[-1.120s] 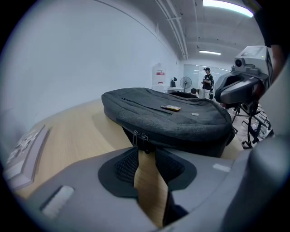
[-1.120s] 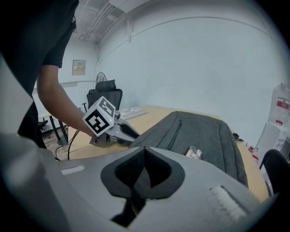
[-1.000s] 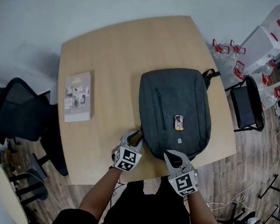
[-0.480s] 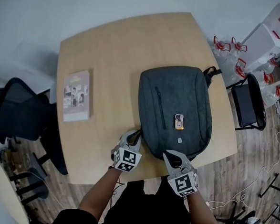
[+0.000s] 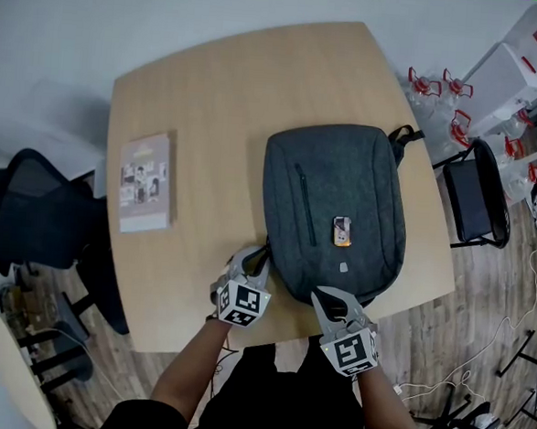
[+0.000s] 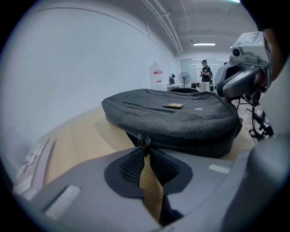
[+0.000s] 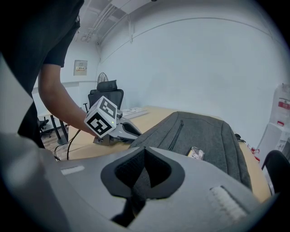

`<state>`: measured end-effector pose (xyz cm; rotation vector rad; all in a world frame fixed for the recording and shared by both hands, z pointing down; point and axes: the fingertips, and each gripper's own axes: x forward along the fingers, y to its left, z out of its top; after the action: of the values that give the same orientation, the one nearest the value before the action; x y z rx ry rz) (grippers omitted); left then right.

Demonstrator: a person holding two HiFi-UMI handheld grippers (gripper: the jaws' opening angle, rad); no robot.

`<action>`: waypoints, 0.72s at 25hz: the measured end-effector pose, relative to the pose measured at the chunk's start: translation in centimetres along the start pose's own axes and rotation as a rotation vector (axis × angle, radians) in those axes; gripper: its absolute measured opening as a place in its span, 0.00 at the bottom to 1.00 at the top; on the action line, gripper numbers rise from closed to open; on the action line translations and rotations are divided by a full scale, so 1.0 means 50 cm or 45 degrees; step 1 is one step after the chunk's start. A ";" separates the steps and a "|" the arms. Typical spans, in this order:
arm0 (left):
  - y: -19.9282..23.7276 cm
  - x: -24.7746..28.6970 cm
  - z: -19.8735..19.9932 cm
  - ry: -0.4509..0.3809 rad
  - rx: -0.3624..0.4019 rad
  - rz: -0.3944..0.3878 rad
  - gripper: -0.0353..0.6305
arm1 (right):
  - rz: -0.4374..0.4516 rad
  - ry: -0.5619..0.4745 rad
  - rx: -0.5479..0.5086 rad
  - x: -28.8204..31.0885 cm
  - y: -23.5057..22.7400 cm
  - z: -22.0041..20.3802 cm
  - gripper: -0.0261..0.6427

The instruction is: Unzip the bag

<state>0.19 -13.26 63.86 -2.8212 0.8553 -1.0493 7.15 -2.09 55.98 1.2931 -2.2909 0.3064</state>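
The bag (image 5: 333,213), a dark grey backpack, lies flat on the right half of the pale wooden worktop (image 5: 211,113), its front panel up and its carry handle at the far end. A small orange-and-dark card (image 5: 342,231) rests on the panel beside a slanted pocket zip. Both tools meet the bag at its near end. The left tool (image 5: 257,260) is at the near left corner, its jaws clenched at the tips on a metal zipper pull (image 6: 144,141) that hangs from the side seam. The right tool (image 5: 321,299) sits at the middle of the near edge with its jaws pressed together; grey fabric shows behind the tips, but whether a fold is pinched I cannot tell.

Only the left gripper view shows the two metal pulls side by side on the closed zip, and a person (image 6: 206,74) standing far off across the room. Only the right gripper view shows the left tool's marker cube (image 7: 102,117) from the side, with the bare forearm (image 7: 54,95) behind it. The head view alone shows a booklet (image 5: 147,184) lying well apart on the worktop's left side and a black chair (image 5: 39,211) beyond that edge.
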 end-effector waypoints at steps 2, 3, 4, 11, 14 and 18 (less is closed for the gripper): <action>0.002 -0.002 0.001 -0.004 0.026 -0.011 0.11 | -0.003 -0.009 -0.006 0.000 0.001 -0.007 0.04; 0.000 -0.002 0.002 -0.003 0.037 -0.023 0.10 | -0.004 -0.011 -0.007 0.000 0.002 -0.009 0.04; -0.002 -0.002 0.002 -0.001 0.045 -0.040 0.09 | -0.004 -0.012 -0.008 -0.001 0.003 -0.009 0.04; -0.010 -0.014 0.008 0.004 -0.073 -0.156 0.09 | 0.005 -0.006 -0.022 -0.006 0.011 -0.012 0.04; -0.012 -0.013 0.007 -0.003 -0.129 -0.183 0.09 | 0.036 -0.006 -0.038 -0.007 0.020 -0.010 0.04; -0.012 -0.011 0.008 -0.016 -0.195 -0.202 0.09 | 0.094 0.047 -0.087 -0.003 0.025 -0.013 0.05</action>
<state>0.39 -12.55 63.33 -3.0641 0.7518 -1.0232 6.36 -1.06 56.49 1.1618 -2.3008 0.2726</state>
